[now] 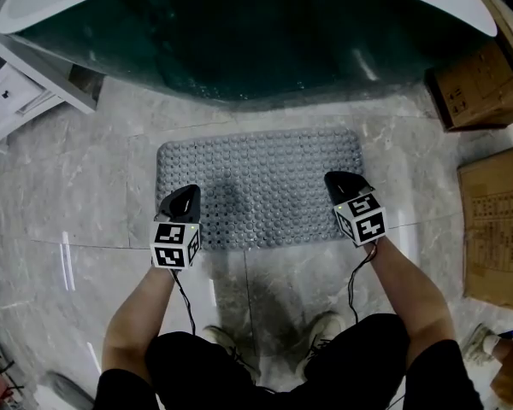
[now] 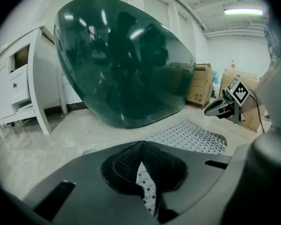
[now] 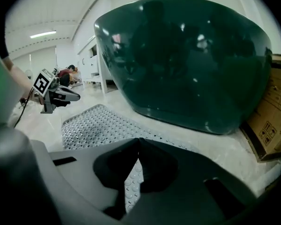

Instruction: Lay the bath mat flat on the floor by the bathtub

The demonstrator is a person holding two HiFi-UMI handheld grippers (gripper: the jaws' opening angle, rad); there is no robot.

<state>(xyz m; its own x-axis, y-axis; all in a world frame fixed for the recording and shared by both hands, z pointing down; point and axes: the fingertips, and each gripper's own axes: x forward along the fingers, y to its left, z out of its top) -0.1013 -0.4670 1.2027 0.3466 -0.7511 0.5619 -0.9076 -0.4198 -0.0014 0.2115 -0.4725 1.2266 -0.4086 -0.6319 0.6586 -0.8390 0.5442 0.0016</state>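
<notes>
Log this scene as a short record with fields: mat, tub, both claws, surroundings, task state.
bath mat: grey, studded, spread flat on the floor
bathtub: dark green, beyond the mat's far edge, with a strip of floor between
left claw: shut on the mat's near left corner
right claw: shut on the mat's near right corner
surroundings: cardboard boxes on the right, white cabinet on the left
task state: mat looks laid out; neither claw has let go yet
</notes>
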